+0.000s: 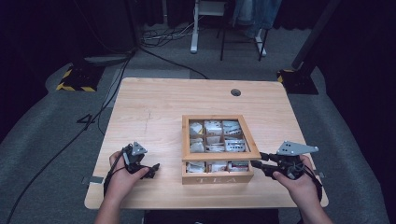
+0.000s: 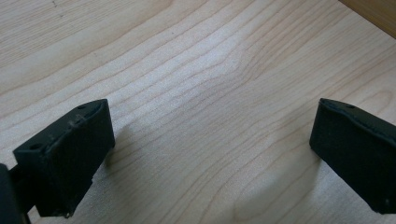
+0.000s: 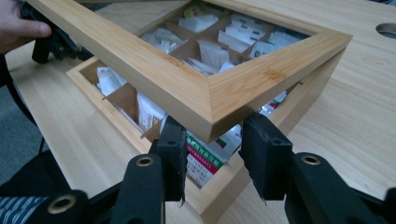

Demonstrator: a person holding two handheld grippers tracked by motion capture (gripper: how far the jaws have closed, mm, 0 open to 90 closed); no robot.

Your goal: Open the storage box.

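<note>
the right gripper (image 3: 212,154) is sitting closest to the lens in the right gripper view, its black fingers (image 3: 267,156) standing apart on either side of the near corner of the glass-paned bamboo lid (image 3: 154,70), not clamping it as far as i can tell. that lid is tilting up off the square bamboo tea box (image 1: 217,178), which is resting on the near right part of the pale wooden surface (image 1: 154,107), front wall toward the person. the lid looks only partly raised, its front edge hanging a little above the front row of compartments, with white and red-green paper tea sachets (image 3: 205,156) showing beneath it.

judging from this, the opening is under way but not finished: the lid is needing to swing further back before the sachets are freely reachable.

the left gripper (image 1: 148,171) is resting low over bare wood, well apart from the box, its fingers (image 2: 70,156) spread wide and holding nothing.
</note>
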